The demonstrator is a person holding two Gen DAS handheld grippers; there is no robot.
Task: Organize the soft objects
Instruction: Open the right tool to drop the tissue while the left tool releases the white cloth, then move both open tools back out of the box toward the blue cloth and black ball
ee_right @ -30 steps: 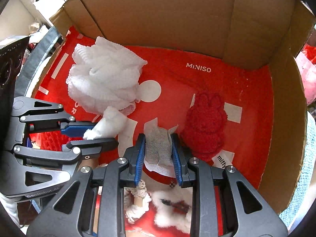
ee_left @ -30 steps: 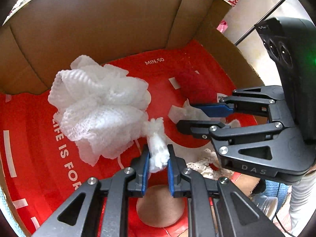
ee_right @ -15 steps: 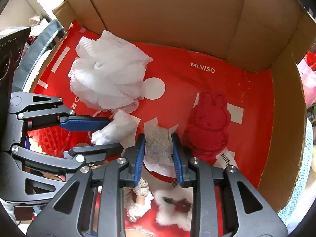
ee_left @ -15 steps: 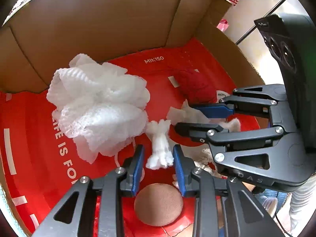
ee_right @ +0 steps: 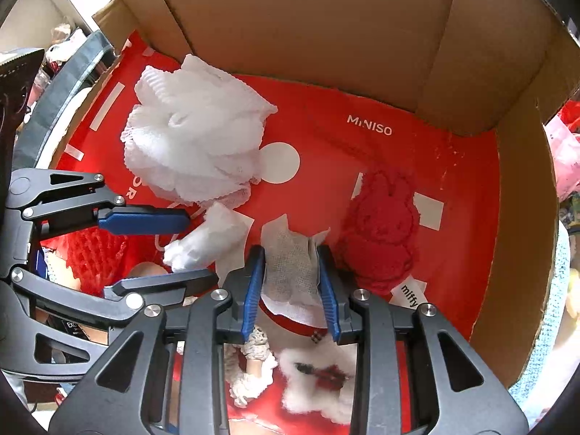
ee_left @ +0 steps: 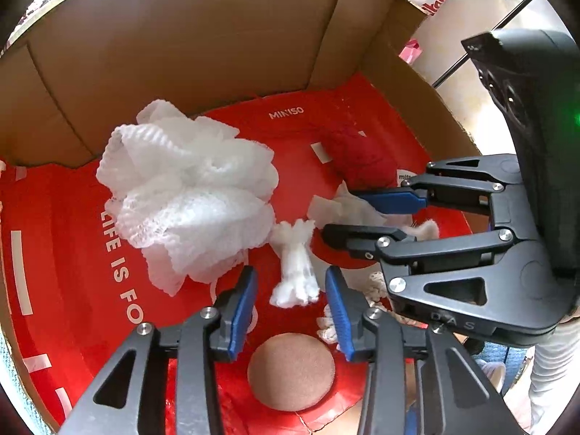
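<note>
Released since earlier: crumpled white mesh wad point(ee_left: 295, 266), loose between left jaws

White mesh pouf point(ee_left: 188, 195), red knitted bunny point(ee_right: 380, 232), red box floor point(ee_right: 362, 152) with white lettering.

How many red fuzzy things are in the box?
2 that I can see: a red knitted bunny lying on the right side of the box floor, and a red mesh piece at the left edge, partly hidden. More may be hidden.
</note>
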